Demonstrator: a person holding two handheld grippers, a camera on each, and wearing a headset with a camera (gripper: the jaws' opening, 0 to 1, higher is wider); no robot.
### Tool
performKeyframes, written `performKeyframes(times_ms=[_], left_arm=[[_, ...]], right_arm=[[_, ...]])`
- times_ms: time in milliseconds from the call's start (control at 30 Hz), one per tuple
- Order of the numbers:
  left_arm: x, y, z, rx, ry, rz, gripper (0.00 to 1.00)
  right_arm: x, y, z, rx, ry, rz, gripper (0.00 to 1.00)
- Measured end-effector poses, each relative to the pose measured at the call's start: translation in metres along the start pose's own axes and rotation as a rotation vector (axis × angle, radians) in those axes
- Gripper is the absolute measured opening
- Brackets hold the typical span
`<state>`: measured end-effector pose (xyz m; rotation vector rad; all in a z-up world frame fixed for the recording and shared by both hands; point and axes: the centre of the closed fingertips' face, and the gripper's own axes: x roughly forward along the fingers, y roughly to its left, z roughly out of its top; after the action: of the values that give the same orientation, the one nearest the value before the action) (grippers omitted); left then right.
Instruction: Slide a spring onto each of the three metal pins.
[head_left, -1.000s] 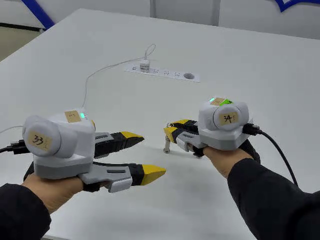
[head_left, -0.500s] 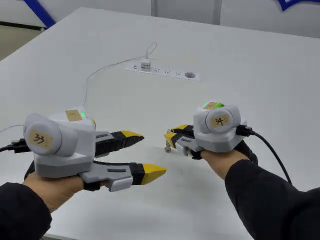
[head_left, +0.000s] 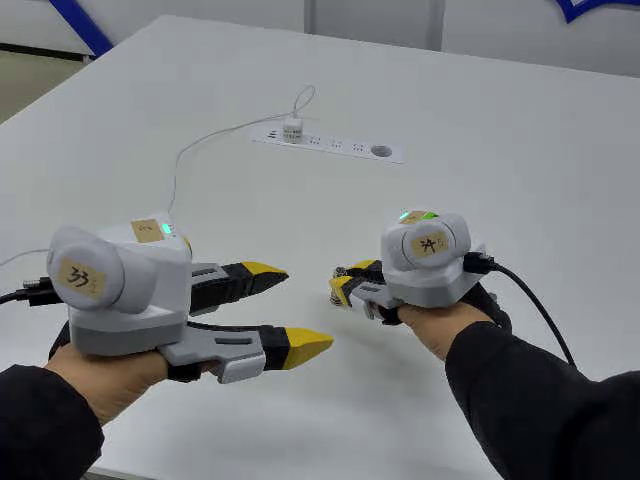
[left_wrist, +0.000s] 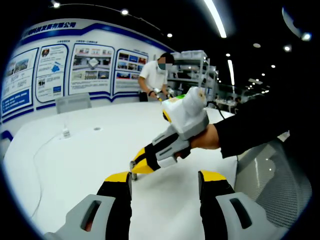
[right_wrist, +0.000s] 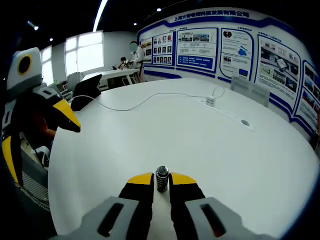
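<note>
While my right tool (right_wrist: 161, 180) clenches the pin (right_wrist: 161, 174), any twist could topple it; my left tool (head_left: 302, 307), at 9 o'clock, is released.

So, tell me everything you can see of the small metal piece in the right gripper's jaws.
The small metal piece is grey and shiny, with coiled turns around its body and a round top. It stands upright, clamped between the yellow tips of the right gripper, low over the white table. Whether it touches the table is unclear.
</note>
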<state>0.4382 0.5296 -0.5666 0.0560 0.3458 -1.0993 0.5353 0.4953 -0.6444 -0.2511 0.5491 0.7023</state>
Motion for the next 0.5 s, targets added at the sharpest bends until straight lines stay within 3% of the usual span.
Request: performKeyframes(times_ms=[500], left_arm=[[0.0, -0.001, -0.001, 0.001, 0.002, 0.002, 0.56]], right_arm=[[-0.017, 0.001, 0.002, 0.0, -0.021, -0.014, 0.16]])
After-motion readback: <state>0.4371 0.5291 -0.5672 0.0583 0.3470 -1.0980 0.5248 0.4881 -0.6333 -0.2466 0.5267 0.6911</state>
